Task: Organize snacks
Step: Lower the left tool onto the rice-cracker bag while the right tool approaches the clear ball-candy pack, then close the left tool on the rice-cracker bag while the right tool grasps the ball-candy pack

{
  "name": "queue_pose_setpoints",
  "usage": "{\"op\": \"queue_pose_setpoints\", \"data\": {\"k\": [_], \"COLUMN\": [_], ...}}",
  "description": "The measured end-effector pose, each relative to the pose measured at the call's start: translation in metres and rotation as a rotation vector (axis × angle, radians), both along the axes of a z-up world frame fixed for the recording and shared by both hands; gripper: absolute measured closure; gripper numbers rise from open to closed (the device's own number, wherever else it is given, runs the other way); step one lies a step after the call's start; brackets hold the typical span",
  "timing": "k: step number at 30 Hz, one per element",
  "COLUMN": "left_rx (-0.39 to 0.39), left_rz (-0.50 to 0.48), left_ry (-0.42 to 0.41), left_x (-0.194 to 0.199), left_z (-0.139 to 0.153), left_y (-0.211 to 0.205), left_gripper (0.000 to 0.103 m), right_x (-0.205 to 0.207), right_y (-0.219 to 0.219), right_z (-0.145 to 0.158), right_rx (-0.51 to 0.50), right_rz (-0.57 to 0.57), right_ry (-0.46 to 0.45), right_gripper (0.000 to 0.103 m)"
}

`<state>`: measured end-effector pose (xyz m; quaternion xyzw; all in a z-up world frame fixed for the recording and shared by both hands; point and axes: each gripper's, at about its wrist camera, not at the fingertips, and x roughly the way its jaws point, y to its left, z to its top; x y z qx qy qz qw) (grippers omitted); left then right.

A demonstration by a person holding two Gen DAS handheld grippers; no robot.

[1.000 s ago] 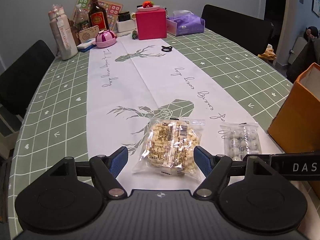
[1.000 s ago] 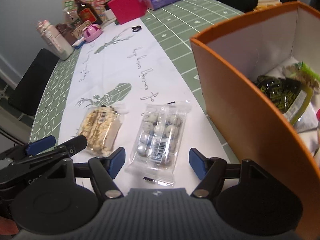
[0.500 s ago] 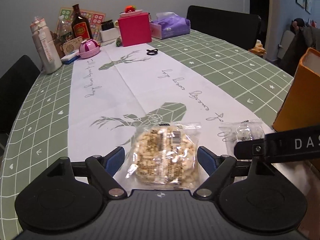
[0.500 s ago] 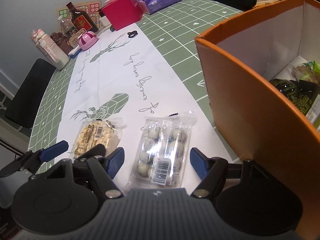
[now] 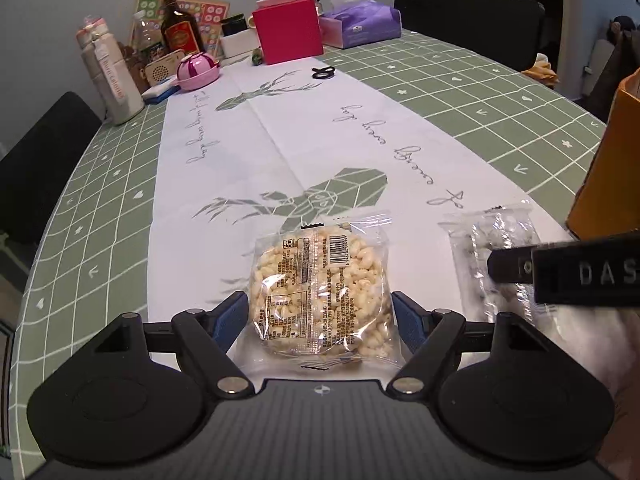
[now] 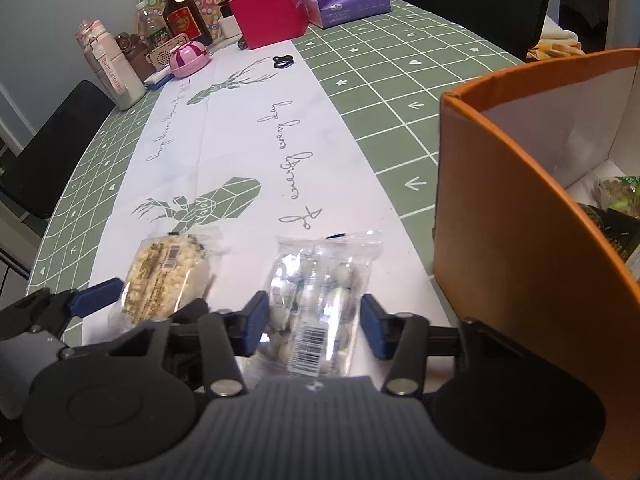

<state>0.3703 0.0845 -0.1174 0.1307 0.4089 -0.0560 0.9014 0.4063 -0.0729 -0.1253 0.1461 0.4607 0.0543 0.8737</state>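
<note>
Left gripper [image 5: 320, 316] closing around the puffed-rice pack [image 5: 322, 292], pads just beside its edges, not yet pressing. Right gripper [image 6: 314, 322] closing on the clear candy bag [image 6: 320, 300] (contact unclear, blurred), lying between that pack and the orange box [image 6: 520, 248].

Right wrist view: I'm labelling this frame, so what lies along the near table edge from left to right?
Left gripper → puffed rice pack → right gripper, jaws closing around the clear candy pack → orange box.
</note>
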Motion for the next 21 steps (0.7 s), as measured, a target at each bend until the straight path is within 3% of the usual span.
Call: {"op": "queue_pose_setpoints", "data": {"k": [8,12,14,17,21], "left_rx": [0.025,0.021,0.016,0.015,-0.013], "left_rz": [0.079,0.107,0.108,0.12,0.234], "left_ry": [0.049,0.054,0.056,0.069,0.079], "left_x": [-0.041,-0.07,-0.086,-0.108,-0.129], "left_z": [0.004,0.006,0.006,0.008,0.013], "left_y": [-0.007,-0.007,-0.01,-0.015,-0.012], "left_gripper": [0.015,0.015,0.015,0.015,0.015], "right_x": [-0.02,-0.044,-0.057,-0.074,-0.089], "right_y": [0.004,0.006,0.006,-0.002,-0.015], "right_z": [0.006,0.01,0.009,-0.001,-0.002], "right_rx": [-0.016,-0.045,-0.064,-0.023,0.061], "right_rz": [0.076,0.137,0.171,0.175,0.182], "right_ry": [0.022,-0.003,0.015,0.046,0.055], "right_gripper": [0.074,0.097,0.103,0.103,0.1]}}
